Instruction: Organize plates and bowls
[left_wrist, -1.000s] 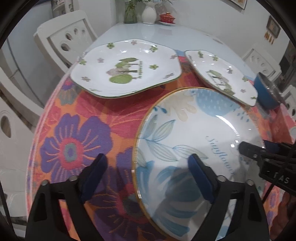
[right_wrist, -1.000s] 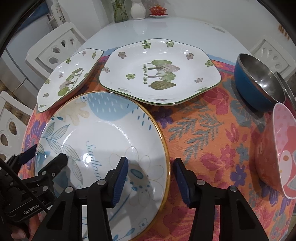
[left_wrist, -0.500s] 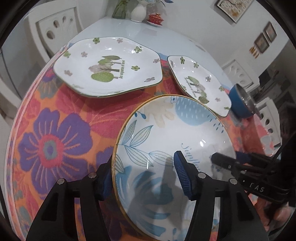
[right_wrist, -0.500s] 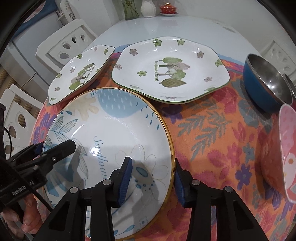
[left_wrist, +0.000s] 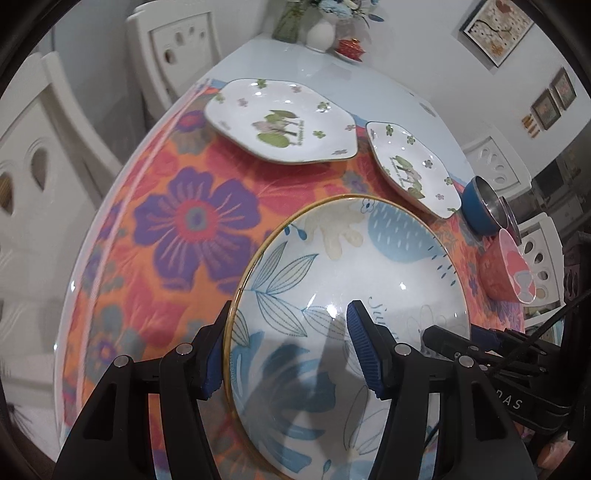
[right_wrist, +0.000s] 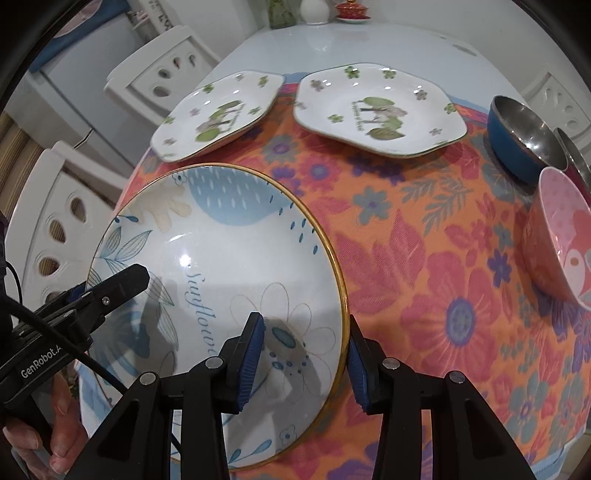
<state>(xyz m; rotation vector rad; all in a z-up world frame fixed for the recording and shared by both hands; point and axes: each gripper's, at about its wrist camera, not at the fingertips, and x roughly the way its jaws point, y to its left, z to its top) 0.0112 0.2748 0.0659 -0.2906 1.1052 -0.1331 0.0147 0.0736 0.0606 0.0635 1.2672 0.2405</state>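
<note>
Together, the left gripper (left_wrist: 288, 350) and right gripper (right_wrist: 303, 352) clamp opposite rims of the blue-leaf round plate (left_wrist: 351, 280), tilted above the floral tablecloth (right_wrist: 424, 258). Only the right wrist view shows a hand (right_wrist: 55, 435); the left wrist view alone shows framed pictures (left_wrist: 495, 26).

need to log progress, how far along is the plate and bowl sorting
Nothing looks stacked yet. In hand: the left gripper and right gripper each clamp a side of the blue plate's rim. Left: the two green plates lie side by side on the cloth, and the blue bowl and pink bowl sit apart at the right.
</note>
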